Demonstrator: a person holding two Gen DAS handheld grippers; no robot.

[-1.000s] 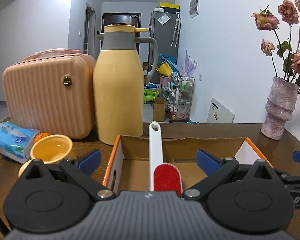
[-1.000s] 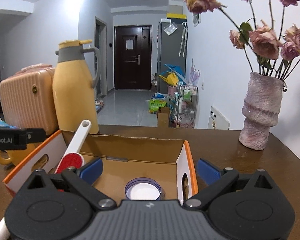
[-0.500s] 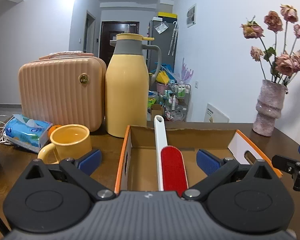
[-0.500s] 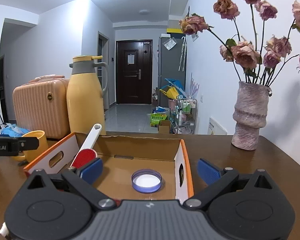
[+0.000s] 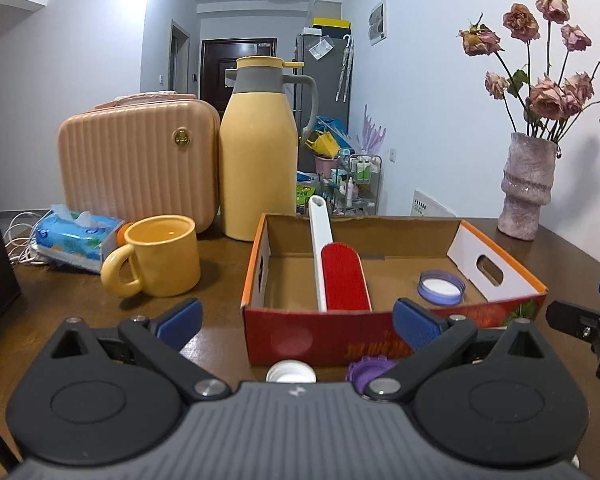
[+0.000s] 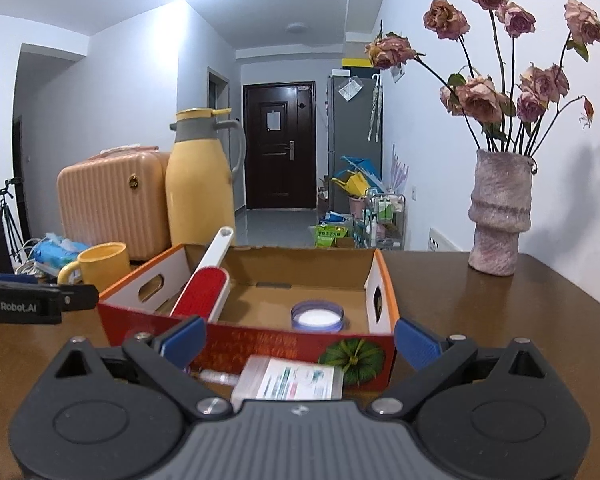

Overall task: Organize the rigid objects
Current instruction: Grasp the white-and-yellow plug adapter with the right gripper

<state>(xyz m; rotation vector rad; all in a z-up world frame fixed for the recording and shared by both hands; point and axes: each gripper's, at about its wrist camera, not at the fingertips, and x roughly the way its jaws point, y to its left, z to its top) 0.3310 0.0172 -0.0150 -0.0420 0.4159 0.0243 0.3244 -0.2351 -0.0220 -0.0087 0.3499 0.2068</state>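
Both grippers hang in front of the cardboard box (image 5: pixel 324 332), and I judge this a between-picks pause. The left gripper (image 5: pixel 296 316) has its jaws spread wide and empty; nearest under it lie a white bottle cap (image 5: pixel 291 372) and a purple ridged cap (image 5: pixel 366 368) on the table (image 5: pixel 216 280), just outside the box's front wall. The right gripper (image 6: pixel 298 338) is equally wide and empty above a clear labelled packet (image 6: pixel 292 380), likely the next pick, needing a descent and closure. Inside the box, the red lint brush (image 5: pixel 342 276) lies with its long axis front to back, white handle propped on the far wall, pointing away. A lavender lid (image 5: pixel 441 287) rests flat beside it.
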